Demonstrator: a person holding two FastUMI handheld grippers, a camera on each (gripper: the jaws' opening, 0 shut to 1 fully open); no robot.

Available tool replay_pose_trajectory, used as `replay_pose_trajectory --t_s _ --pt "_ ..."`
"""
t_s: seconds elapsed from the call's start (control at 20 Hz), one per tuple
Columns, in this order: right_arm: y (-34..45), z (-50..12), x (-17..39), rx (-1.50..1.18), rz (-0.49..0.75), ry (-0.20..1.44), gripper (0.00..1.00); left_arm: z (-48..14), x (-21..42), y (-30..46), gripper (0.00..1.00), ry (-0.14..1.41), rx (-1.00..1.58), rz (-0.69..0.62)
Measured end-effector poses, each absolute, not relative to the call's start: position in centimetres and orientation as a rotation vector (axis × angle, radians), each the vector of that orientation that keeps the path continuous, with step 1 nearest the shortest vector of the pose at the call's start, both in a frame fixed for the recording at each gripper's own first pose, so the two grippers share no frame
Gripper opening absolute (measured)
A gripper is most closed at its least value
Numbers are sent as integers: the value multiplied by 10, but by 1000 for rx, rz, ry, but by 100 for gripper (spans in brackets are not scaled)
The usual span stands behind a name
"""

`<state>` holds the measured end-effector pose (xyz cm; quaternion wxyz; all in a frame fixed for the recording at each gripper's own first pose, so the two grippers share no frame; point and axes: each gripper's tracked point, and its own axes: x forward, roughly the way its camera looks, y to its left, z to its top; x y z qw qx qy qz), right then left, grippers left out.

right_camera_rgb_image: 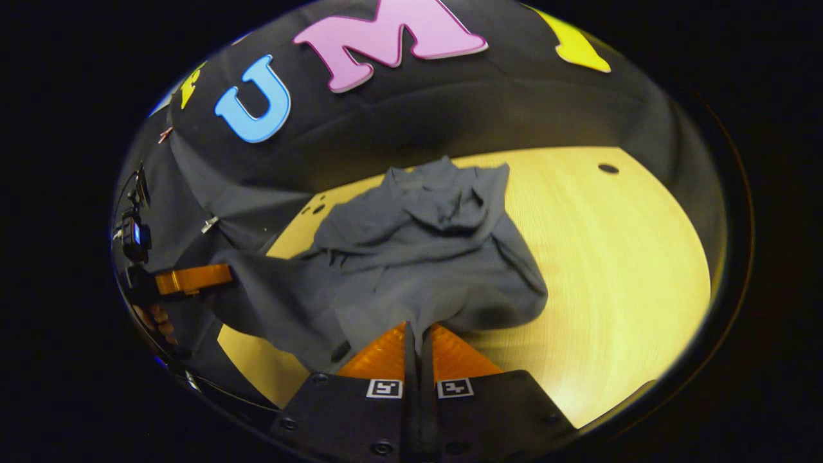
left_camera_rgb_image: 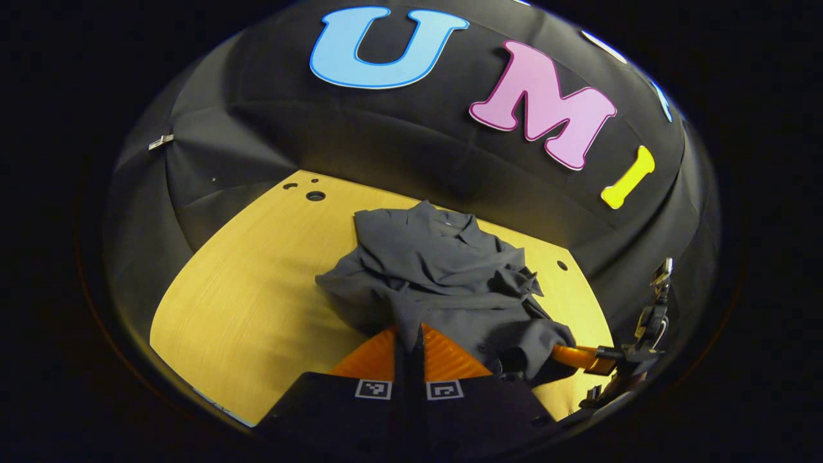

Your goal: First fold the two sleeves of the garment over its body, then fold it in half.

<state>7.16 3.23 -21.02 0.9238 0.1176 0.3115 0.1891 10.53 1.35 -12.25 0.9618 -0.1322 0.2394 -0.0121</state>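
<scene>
both grippers, l (left_camera_rgb_image: 411, 334) + r (right_camera_rgb_image: 418, 334), clamped on shirt (left_camera_rgb_image: 437, 270) hem, lifted off table (left_camera_rgb_image: 257, 283).

hidden: left tool (left_camera_rgb_image: 411, 331) tips under garment (left_camera_rgb_image: 443, 270) | right tool (right_camera_rgb_image: 418, 334) tips under garment hem

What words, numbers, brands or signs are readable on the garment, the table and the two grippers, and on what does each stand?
No readable text on any of them.
Grey shirt: a pale tag at the collar, too small to read.
Left gripper: square markers with coded patterns, no words.
Right gripper: the same kind of markers, no words.
Table: plain wood grain, no print.
</scene>
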Motion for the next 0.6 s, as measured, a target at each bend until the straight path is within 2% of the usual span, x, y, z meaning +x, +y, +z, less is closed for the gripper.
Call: replay_pose_trajectory --t_s 0.2,0.6 --pt "32 -181 108 237 382 568 5 -107 118 30 6 436 -273 -29" --pt "38 -160 194 195 379 448 5 -70 203 32 5 311 -310 -58"
